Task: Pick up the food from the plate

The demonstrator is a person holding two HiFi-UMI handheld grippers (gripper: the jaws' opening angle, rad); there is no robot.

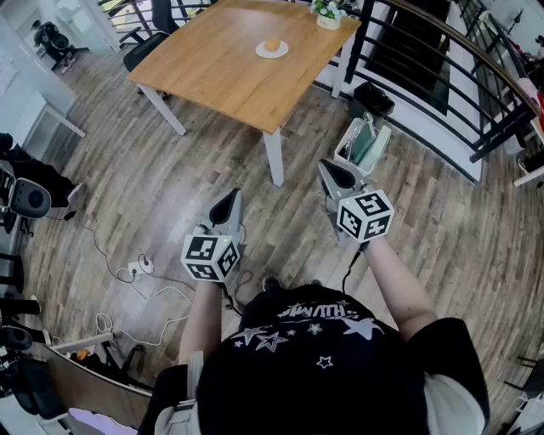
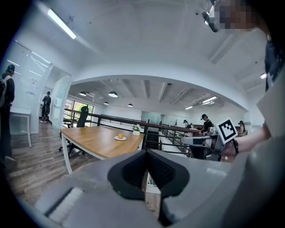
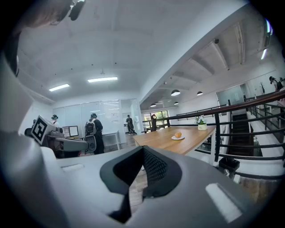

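Note:
A round orange piece of food [image 1: 272, 44] sits on a small white plate [image 1: 272, 52] at the far side of a wooden table [image 1: 229, 64]. Both grippers hover over the wooden floor, well short of the table. My left gripper [image 1: 229, 198] is shut with nothing in it, its tips meeting [image 2: 146, 152]; the food [image 2: 120, 136] shows far ahead. My right gripper [image 1: 328, 168] is shut and empty too [image 3: 143, 149], with the food [image 3: 178, 135] and plate [image 3: 178, 138] in the distance to its right.
A potted plant [image 1: 327, 13] stands at the table's far corner. A black railing [image 1: 425, 51] runs on the right, with a white bin [image 1: 361, 144] and a black bag [image 1: 374, 98] beside it. Cables and a power strip [image 1: 136, 270] lie at the left. People [image 3: 94, 131] stand farther off.

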